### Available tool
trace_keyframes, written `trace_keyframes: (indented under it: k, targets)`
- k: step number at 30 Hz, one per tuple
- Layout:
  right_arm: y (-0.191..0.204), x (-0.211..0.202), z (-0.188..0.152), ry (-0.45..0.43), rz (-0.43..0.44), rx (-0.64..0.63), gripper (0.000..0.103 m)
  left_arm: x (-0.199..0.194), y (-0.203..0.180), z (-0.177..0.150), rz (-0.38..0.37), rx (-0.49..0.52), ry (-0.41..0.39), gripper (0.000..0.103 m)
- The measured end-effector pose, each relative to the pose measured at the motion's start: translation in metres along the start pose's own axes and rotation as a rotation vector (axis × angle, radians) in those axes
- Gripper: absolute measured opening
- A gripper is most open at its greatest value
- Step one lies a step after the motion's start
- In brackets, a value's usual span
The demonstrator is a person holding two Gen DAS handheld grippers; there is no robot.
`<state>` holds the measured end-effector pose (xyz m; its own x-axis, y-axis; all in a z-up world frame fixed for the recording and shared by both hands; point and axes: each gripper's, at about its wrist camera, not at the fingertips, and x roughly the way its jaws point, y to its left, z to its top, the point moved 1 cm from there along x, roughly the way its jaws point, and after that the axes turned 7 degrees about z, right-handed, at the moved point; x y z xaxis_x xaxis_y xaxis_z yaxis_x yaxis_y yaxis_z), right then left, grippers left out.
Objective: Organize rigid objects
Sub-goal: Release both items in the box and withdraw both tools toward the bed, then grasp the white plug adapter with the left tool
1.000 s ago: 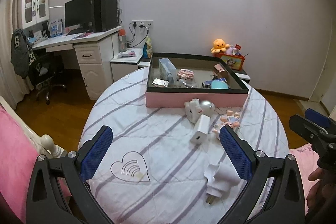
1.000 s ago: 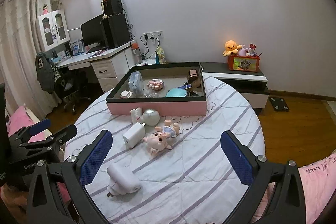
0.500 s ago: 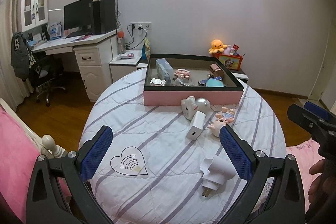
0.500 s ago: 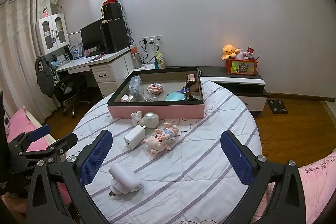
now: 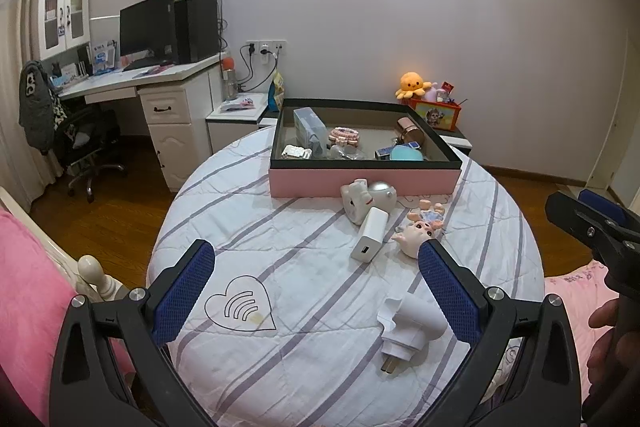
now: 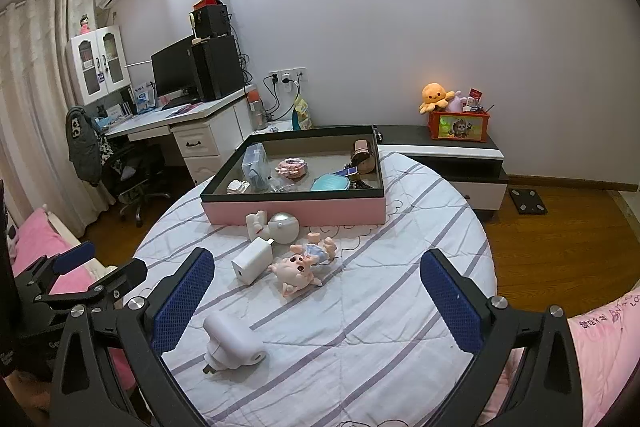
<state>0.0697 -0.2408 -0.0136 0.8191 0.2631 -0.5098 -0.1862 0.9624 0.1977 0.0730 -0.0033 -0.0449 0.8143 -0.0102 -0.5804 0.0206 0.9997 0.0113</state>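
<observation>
A pink box with a black rim stands at the far side of the round table and holds several small items; it also shows in the right wrist view. Loose in front of it lie a white-and-silver toy, a white charger block, a pig doll and a white plug adapter. In the right wrist view these are the toy, charger, doll and adapter. My left gripper and right gripper are open and empty above the near edge.
A white desk with monitor and office chair stands at the left. A low cabinet with a toy bin and orange plush is behind the table. Pink bedding lies at the near left and right.
Both grippers have drawn back and risen slightly, so the table and box look farther away. No object on the table has moved.
</observation>
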Motion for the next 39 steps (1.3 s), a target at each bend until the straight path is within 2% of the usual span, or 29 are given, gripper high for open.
trace_keyframes:
  k: [10, 23, 33, 34, 35, 37, 39]
  targets:
    - [-0.004, 0.002, -0.002, -0.001, -0.027, 0.008, 0.103, 0.005, -0.003, -0.012, 0.001, 0.006, 0.027, 0.103]
    - [-0.021, 0.004, -0.009, 0.016, -0.056, 0.051, 0.103, 0.016, -0.046, -0.047, -0.097, 0.099, 0.095, 0.103]
    - [-0.032, 0.016, -0.014, 0.05, -0.061, 0.066, 0.103, 0.065, -0.075, -0.067, -0.143, 0.144, 0.18, 0.101]
    - [-0.032, 0.019, -0.015, 0.056, -0.06, 0.067, 0.103, 0.073, -0.075, -0.069, -0.162, 0.135, 0.197, 0.094]
    - [-0.033, 0.021, -0.015, 0.061, -0.059, 0.069, 0.103, 0.081, -0.075, -0.07, -0.179, 0.126, 0.225, 0.08]
    - [-0.034, 0.028, -0.016, 0.076, -0.059, 0.069, 0.103, 0.089, -0.074, -0.073, -0.176, 0.127, 0.252, 0.063]
    - [-0.035, 0.036, -0.017, 0.094, -0.057, 0.068, 0.103, 0.089, -0.072, -0.071, -0.174, 0.137, 0.241, 0.06]
